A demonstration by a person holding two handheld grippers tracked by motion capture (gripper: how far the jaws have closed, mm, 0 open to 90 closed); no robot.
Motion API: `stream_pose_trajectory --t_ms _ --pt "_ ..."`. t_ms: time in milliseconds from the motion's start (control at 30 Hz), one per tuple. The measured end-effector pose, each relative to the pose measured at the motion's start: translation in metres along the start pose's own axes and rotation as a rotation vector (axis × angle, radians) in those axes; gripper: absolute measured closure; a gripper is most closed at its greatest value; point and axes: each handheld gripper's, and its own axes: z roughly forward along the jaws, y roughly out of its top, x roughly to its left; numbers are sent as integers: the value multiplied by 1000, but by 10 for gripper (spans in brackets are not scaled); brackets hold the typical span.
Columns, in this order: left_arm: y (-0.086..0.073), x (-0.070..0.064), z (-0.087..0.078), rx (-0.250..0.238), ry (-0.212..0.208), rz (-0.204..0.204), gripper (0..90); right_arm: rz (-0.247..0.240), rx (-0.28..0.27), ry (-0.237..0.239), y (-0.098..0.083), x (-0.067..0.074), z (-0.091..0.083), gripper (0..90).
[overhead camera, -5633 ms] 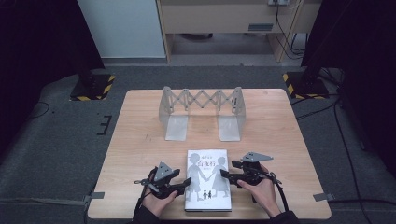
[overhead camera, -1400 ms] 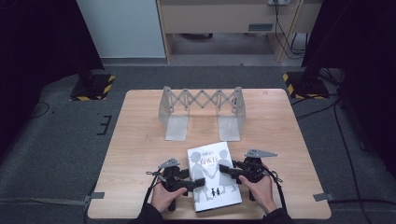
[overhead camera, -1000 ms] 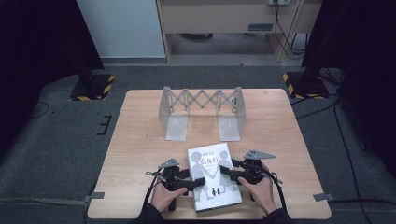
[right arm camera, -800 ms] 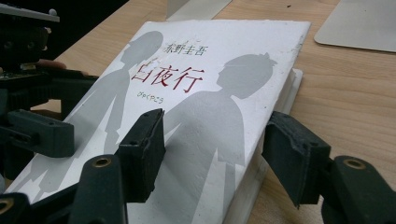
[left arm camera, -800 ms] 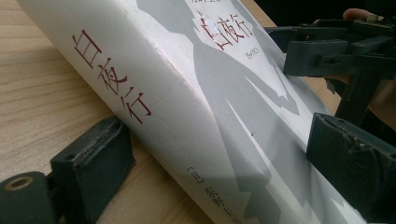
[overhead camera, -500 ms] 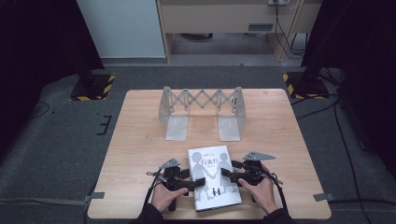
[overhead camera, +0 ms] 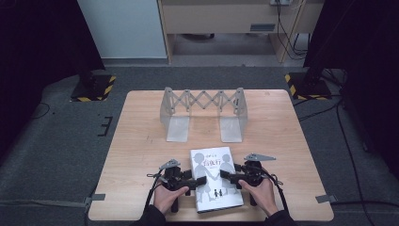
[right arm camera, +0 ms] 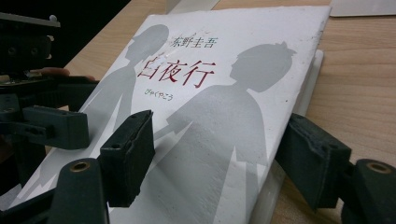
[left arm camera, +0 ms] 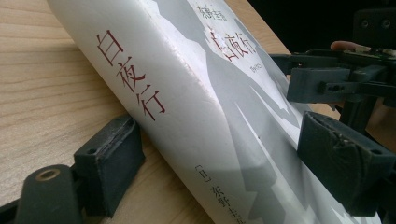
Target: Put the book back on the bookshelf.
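A white book [overhead camera: 215, 181] with grey silhouettes and a red title lies near the front edge of the wooden table [overhead camera: 141, 141], slightly askew. My left gripper [overhead camera: 200, 180] is at its spine side. In the left gripper view my left gripper [left arm camera: 229, 144] has just been closing: one pad rests against the spine's lower edge, the other on the cover. My right gripper [overhead camera: 226, 175] faces it from the book's page side. In the right gripper view my right gripper [right arm camera: 219, 144] has just been opening, and its jaws straddle the book [right arm camera: 210, 93] edge.
A grey metal accordion book rack [overhead camera: 202, 113] stands upright across the far middle of the table. Black stands with yellow-striped bases [overhead camera: 91, 87] sit on the floor beyond both far corners. Bare wood lies between the rack and the book.
Over the last second both hands and the book have stayed almost where they were. Compared with several seconds ago, the book sits slightly turned and further right.
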Motion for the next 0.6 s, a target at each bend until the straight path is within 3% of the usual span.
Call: stream_pose_trajectory --t_ms 100,167,233,367,433,500,600 --pt "1 1 -1 5 6 -22 170 10 -5 -7 0 1 0 322" --pt "4 0 -4 38 13 -32 177 29 -34 -5 0 1 -1 392" --pt "5 -2 -5 55 20 -30 178 14 -35 -1 0 2 -1 400" --pt "6 -4 -7 39 19 -22 207 6 -40 7 2 2 -3 412" --pt "7 -3 -9 8 2 -38 231 7 -43 9 3 2 -4 416" --pt "11 -8 -12 -10 10 8 242 -5 -68 16 5 3 -9 436" --pt "15 -11 -14 -32 17 39 248 -25 -98 19 8 3 -11 455"
